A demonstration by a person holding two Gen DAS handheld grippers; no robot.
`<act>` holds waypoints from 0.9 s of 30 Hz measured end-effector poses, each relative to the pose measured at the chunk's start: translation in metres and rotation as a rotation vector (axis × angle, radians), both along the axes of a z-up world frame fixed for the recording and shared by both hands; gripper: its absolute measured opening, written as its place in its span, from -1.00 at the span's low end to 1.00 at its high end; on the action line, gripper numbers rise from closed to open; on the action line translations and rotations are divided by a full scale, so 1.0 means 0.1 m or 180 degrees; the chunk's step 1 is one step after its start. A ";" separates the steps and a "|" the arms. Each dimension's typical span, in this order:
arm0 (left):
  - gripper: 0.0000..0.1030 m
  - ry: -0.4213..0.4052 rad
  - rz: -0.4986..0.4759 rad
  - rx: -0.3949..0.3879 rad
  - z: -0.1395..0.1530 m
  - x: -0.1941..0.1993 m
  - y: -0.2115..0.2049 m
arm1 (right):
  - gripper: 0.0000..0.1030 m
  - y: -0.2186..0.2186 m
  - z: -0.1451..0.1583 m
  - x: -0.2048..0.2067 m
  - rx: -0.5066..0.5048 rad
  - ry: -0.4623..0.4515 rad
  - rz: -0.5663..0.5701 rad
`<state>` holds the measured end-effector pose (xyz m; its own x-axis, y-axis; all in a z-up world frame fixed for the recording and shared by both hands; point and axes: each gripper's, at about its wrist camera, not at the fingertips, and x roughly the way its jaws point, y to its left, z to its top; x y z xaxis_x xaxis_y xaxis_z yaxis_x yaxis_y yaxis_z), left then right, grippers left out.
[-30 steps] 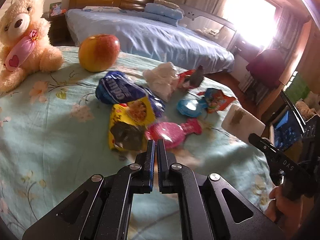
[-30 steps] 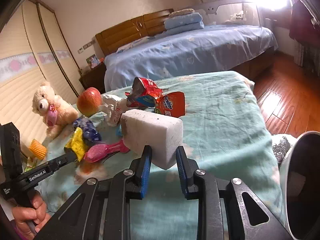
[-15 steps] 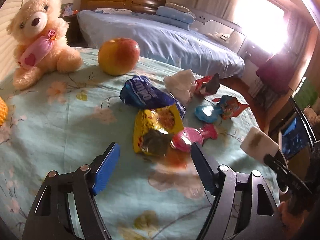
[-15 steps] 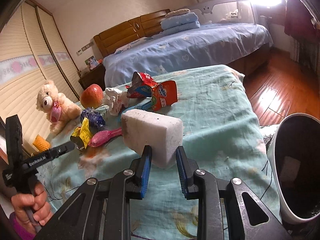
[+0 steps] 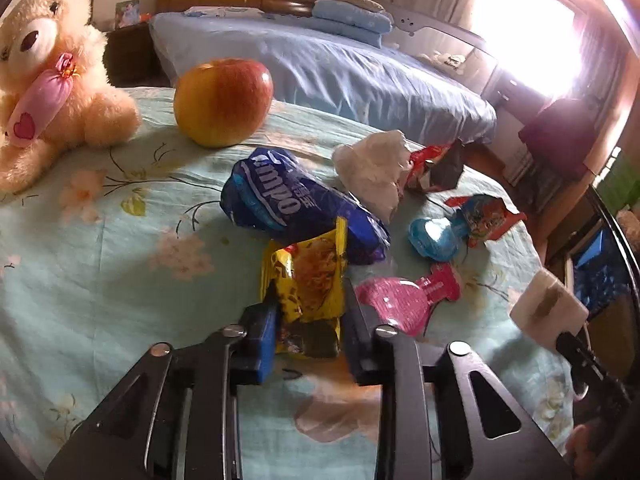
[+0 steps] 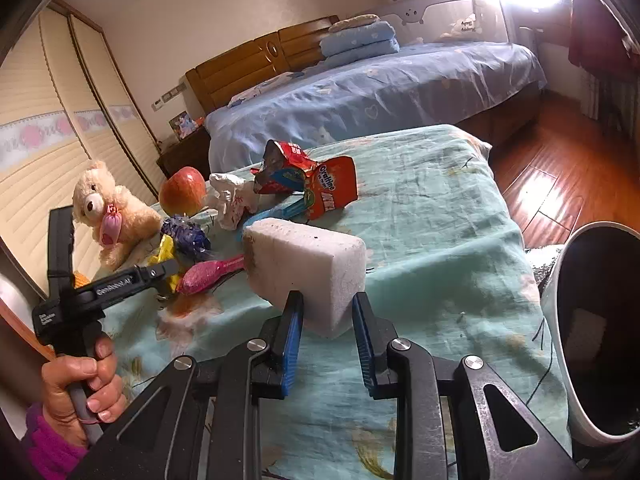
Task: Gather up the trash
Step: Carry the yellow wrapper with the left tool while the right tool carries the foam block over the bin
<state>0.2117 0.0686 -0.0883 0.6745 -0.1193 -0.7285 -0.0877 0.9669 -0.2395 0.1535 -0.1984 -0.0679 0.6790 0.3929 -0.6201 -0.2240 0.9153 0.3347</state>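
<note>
A yellow snack wrapper (image 5: 316,264) lies on the teal flowered tablecloth (image 5: 100,264) among other trash. My left gripper (image 5: 307,312) straddles its near end; the jaws are closing and both blue pads touch the wrapper's sides. The right wrist view shows this gripper (image 6: 170,267) from the side, held by a hand (image 6: 84,384). My right gripper (image 6: 327,304) is shut on a white sponge block (image 6: 308,256), held above the cloth; the block (image 5: 548,308) also appears at the right of the left wrist view.
Around the yellow wrapper lie a blue cookie wrapper (image 5: 288,204), a pink wrapper (image 5: 400,300), crumpled white paper (image 5: 372,168), red wrappers (image 5: 432,164) and a light blue one (image 5: 434,238). An apple (image 5: 224,102) and a teddy bear (image 5: 48,92) sit behind. A white bin (image 6: 560,340) stands right.
My left gripper went from shut to wide open, moved forward and down over the yellow wrapper, then narrowed onto it. The right gripper kept its hold on the sponge.
</note>
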 end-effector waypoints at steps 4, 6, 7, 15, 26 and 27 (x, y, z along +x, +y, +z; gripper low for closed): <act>-0.60 -0.0032 -0.0028 -0.0040 0.06 -0.15 -0.02 | -0.51 -0.05 0.02 -0.06 0.0046 -0.0029 -0.0025; -0.60 -0.0066 -0.0059 -0.0048 0.10 -0.24 -0.07 | -0.51 -0.09 0.03 -0.10 0.0053 -0.0038 -0.0042; -0.60 -0.0089 -0.0086 -0.0051 0.14 -0.29 -0.11 | -0.51 -0.10 0.03 -0.11 0.0061 -0.0040 -0.0052; -0.60 -0.0168 -0.0433 -0.0080 0.29 -0.50 -0.56 | -0.51 -0.32 0.07 -0.25 0.0079 -0.0074 -0.0178; -0.60 -0.0133 -0.0954 -0.0082 0.31 -0.61 -1.39 | -0.51 -0.76 0.06 -0.47 0.0040 -0.0088 -0.0477; -0.60 -0.0139 -0.0995 -0.0087 0.32 -0.62 -1.46 | -0.51 -0.79 0.06 -0.49 0.0037 -0.0089 -0.0501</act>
